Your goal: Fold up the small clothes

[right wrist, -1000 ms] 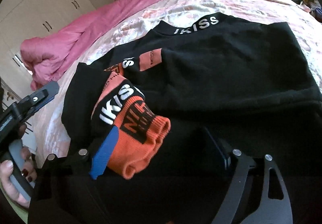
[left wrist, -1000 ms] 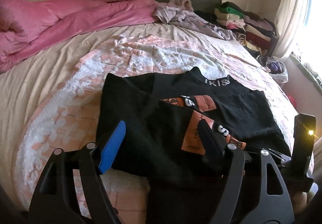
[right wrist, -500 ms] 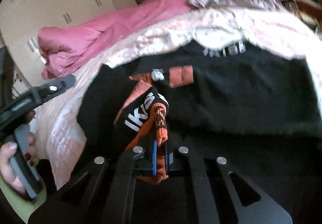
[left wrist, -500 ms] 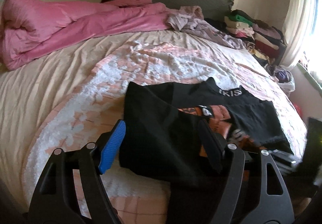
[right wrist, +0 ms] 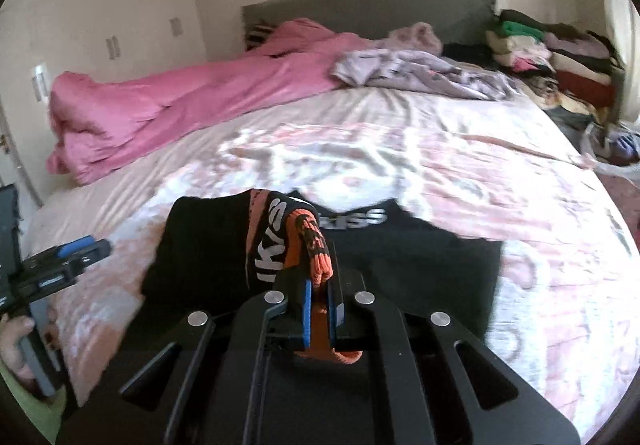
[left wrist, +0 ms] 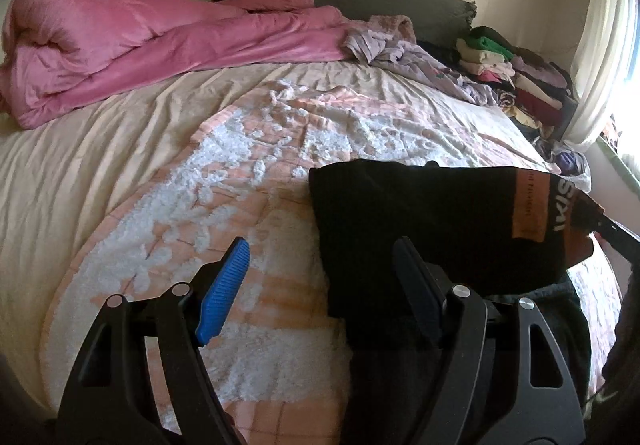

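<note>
On the pink-and-white blanket (left wrist: 248,181), black sweater (right wrist: 420,265) lies with collar toward the headboard (right wrist: 360,9). Right gripper (right wrist: 318,309) clamps its orange cuff (right wrist: 318,261); sleeve runs lengthwise from jaws to body, lifted across. A second ago jaws stood apart around the cuff. Left gripper (left wrist: 320,285) agape, empty, unchanged.

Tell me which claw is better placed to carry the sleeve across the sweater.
Right. The right claw is shut on the orange cuff of the black sweater; the left claw is open, holding nothing.
</note>
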The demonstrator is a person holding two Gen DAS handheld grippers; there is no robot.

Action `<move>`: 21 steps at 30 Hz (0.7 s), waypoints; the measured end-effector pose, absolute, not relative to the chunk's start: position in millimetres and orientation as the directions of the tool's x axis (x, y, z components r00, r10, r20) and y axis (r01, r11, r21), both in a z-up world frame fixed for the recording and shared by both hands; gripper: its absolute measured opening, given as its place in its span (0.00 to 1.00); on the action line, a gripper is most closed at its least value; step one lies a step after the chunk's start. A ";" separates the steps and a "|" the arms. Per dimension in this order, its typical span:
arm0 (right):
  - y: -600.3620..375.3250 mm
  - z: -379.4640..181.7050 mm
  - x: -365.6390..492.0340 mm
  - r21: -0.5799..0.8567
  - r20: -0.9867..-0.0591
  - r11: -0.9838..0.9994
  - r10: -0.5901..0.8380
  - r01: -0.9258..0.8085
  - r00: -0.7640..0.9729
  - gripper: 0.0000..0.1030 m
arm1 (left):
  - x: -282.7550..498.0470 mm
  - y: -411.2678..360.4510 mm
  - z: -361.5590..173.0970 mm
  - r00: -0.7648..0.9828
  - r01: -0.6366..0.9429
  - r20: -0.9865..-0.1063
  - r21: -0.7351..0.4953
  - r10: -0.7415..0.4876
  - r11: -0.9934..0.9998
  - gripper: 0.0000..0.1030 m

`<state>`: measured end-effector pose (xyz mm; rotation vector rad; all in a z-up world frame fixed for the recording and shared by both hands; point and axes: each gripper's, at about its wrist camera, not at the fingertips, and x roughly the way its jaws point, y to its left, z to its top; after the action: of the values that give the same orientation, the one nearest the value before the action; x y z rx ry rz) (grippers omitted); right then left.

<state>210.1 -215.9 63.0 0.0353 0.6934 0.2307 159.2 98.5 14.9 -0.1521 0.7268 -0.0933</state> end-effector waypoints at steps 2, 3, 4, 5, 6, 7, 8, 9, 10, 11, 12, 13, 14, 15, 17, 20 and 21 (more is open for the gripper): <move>-225.6 57.1 212.0 0.091 -0.641 0.981 0.190 -0.172 0.744 0.05 | 161.9 95.3 13.3 0.740 0.037 -0.658 -0.168 -0.140 0.985 0.65; -231.5 52.7 213.9 0.087 -0.647 0.984 0.176 -0.157 0.742 0.05 | 163.9 92.0 12.1 0.736 0.044 -0.661 -0.165 -0.144 0.985 0.65; -235.2 49.0 214.6 0.085 -0.651 0.985 0.168 -0.149 0.740 0.05 | 166.0 88.3 11.1 0.732 0.051 -0.665 -0.164 -0.149 0.985 0.65; -236.3 45.7 214.9 0.083 -0.654 0.986 0.163 -0.144 0.739 0.05 | 167.5 85.7 10.5 0.729 0.057 -0.668 -0.163 -0.153 0.985 0.65; -238.1 40.8 217.3 0.076 -0.661 0.988 0.151 -0.135 0.735 0.05 | 169.9 80.3 9.1 0.724 0.067 -0.672 -0.158 -0.157 0.985 0.65; -238.6 38.6 217.6 0.069 -0.664 0.989 0.144 -0.131 0.734 0.05 | 172.3 74.2 7.5 0.717 0.078 -0.678 -0.152 -0.161 0.985 0.65; -238.5 34.6 219.3 0.056 -0.669 0.990 0.132 -0.127 0.731 0.05 | 174.3 69.7 6.6 0.713 0.086 -0.682 -0.147 -0.164 0.985 0.65; -238.3 31.9 220.0 0.043 -0.672 0.991 0.121 -0.124 0.730 0.05 | 177.8 63.1 5.2 0.708 0.098 -0.686 -0.140 -0.168 0.985 0.65; -240.4 30.9 219.4 0.034 -0.675 0.992 0.115 -0.125 0.729 0.05 | 180.9 56.7 4.0 0.702 0.109 -0.691 -0.137 -0.174 0.985 0.65; -239.6 28.2 220.1 0.018 -0.678 0.992 0.101 -0.121 0.728 0.05 | 184.7 48.2 2.0 0.694 0.125 -0.697 -0.129 -0.179 0.984 0.65; -239.4 26.3 220.5 0.006 -0.680 0.993 0.090 -0.117 0.728 0.05 | 187.7 42.8 0.9 0.688 0.135 -0.702 -0.125 -0.183 0.983 0.65; -239.1 25.0 220.3 -0.003 -0.680 0.993 0.082 -0.115 0.728 0.05 | 192.0 35.7 -0.5 0.682 0.149 -0.707 -0.121 -0.190 0.981 0.65; -238.8 23.8 219.5 -0.015 -0.679 0.994 0.072 -0.112 0.730 0.05 | 195.5 31.2 -1.6 0.679 0.155 -0.710 -0.115 -0.190 0.981 0.65; -238.2 22.8 220.2 -0.024 -0.680 0.994 0.065 -0.110 0.730 0.05 | 200.6 24.0 -3.4 0.674 0.164 -0.714 -0.108 -0.191 0.981 0.65; -237.2 20.0 221.4 -0.043 -0.682 0.994 0.047 -0.104 0.730 0.05 | 208.7 15.1 -6.7 0.666 0.183 -0.718 -0.109 -0.205 0.977 0.65; -237.2 15.1 222.5 -0.099 -0.678 0.993 -0.019 -0.066 0.735 0.11 | 220.2 2.2 -18.9 0.635 0.207 -0.742 -0.104 -0.214 0.973 0.65; -239.3 12.9 223.0 -0.114 -0.679 0.992 -0.039 -0.053 0.733 0.12 | 224.8 -1.4 -27.2 0.615 0.209 -0.761 -0.097 -0.208 0.973 0.65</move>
<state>223.0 -239.3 12.9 -0.1291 0.7484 0.0076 224.8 -1.4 -27.2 0.0010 0.8761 -0.2407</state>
